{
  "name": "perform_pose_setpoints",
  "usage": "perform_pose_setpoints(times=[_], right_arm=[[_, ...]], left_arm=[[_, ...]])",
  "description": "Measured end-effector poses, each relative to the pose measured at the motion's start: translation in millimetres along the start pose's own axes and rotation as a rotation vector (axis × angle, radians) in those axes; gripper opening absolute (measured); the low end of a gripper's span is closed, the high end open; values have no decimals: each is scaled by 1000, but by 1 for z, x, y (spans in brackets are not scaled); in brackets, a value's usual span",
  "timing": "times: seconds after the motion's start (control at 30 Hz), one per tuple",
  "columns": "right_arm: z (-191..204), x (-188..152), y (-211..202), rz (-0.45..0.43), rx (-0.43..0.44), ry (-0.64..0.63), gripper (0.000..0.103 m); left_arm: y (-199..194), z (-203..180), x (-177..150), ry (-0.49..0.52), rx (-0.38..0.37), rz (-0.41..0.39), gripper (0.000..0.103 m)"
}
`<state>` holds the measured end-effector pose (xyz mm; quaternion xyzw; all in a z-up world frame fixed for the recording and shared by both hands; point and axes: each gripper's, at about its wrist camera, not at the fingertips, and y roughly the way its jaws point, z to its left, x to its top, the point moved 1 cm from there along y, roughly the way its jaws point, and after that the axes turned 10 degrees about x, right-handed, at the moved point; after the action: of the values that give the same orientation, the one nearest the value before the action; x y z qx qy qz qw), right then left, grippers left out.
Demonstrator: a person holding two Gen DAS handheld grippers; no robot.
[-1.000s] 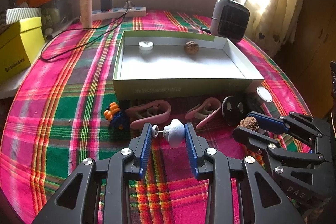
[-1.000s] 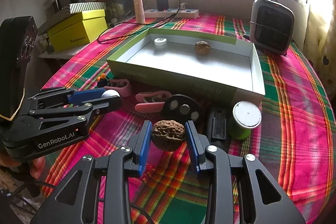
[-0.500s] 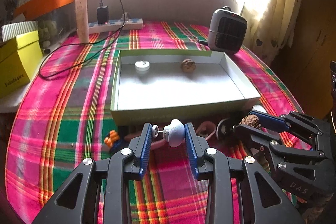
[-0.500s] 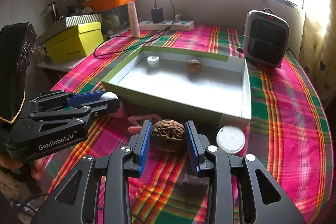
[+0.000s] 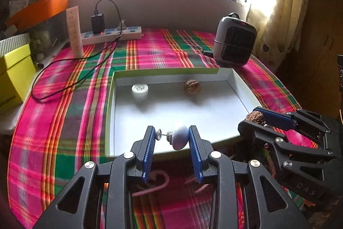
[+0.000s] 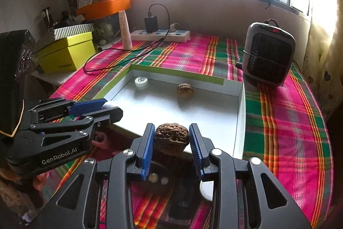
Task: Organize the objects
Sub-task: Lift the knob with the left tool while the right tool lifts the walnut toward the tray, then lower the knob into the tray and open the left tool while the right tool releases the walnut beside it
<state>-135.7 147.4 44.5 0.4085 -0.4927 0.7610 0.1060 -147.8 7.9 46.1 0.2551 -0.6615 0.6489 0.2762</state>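
My left gripper [image 5: 171,137] is shut on a small white mushroom-shaped knob [image 5: 180,136] with a thin pin and disc at its left, held above the near edge of the shallow green-sided box [image 5: 163,71]. My right gripper [image 6: 171,138] is shut on a brown walnut [image 6: 171,138], also over the box's near edge. Inside the box, near its far wall, lie a white round cap [image 5: 139,88] and a second walnut [image 5: 193,87]. Each gripper shows in the other's view: the right gripper [image 5: 256,116] with its walnut, the left gripper [image 6: 109,106] with the knob.
Pink clips [image 5: 154,184] lie on the plaid cloth [image 5: 64,121] below my fingers. A small heater [image 6: 269,56] stands at the box's far right corner. A power strip [image 5: 111,34] with a black cable, a tall tube [image 5: 75,31] and a yellow box [image 6: 66,55] line the far left.
Both grippers have risen and moved forward from above the loose items on the cloth to over the box's near edge, each keeping its object. The box contents have not moved.
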Motion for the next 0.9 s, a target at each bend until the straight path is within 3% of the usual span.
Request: perform_pose_setpoints(times=[0.9], right_arm=[[-58,41,61,88,-67,24,34]], left_arm=[[71,-11,53,35,25,58,30]])
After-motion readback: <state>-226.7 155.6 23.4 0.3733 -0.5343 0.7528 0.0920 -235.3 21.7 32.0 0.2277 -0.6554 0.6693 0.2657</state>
